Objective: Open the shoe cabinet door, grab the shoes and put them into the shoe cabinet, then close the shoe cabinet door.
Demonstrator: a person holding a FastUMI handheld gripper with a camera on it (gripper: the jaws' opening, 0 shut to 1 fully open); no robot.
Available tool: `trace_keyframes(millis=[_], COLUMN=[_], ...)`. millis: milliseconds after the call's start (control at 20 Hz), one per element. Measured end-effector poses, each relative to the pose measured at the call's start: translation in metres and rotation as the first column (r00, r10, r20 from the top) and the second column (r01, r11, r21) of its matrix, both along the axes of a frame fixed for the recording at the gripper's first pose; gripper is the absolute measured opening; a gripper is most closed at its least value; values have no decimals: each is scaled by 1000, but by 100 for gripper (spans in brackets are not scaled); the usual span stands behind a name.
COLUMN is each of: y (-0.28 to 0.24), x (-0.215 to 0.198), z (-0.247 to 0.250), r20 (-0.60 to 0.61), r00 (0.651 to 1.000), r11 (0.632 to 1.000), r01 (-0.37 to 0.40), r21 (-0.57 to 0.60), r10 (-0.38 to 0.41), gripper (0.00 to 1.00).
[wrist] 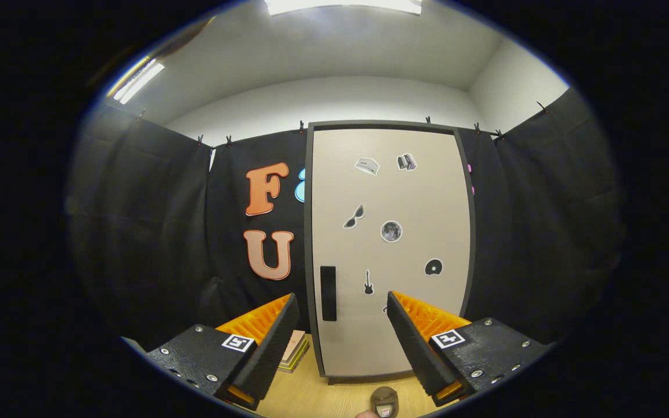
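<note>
The shoe cabinet stands upright ahead of me against the black cloth wall. Its beige door, with several small stickers, is closed inside a dark frame. A black vertical handle sits low on the door's left side, just beyond my left fingertip. My gripper is open with nothing between its fingers, and it points at the lower part of the door from some distance. A small brown object, possibly a shoe seen end-on, lies on the wooden floor below, between the fingers.
A low stack of flat book-like items lies on the wooden floor left of the cabinet's base, partly hidden by my left finger. Black cloth walls close in on both sides.
</note>
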State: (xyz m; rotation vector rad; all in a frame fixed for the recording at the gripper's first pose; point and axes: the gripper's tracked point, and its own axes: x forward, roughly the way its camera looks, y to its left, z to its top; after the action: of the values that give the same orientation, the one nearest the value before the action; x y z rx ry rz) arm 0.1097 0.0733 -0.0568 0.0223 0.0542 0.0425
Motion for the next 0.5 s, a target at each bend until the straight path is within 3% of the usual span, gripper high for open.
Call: trace_keyframes(millis=[500], y=[17], x=[117], z=[-57], r20=[-62], r00=[998], r11=[1000], r01=[-16], r21=[7], r10=[17], gripper=[92])
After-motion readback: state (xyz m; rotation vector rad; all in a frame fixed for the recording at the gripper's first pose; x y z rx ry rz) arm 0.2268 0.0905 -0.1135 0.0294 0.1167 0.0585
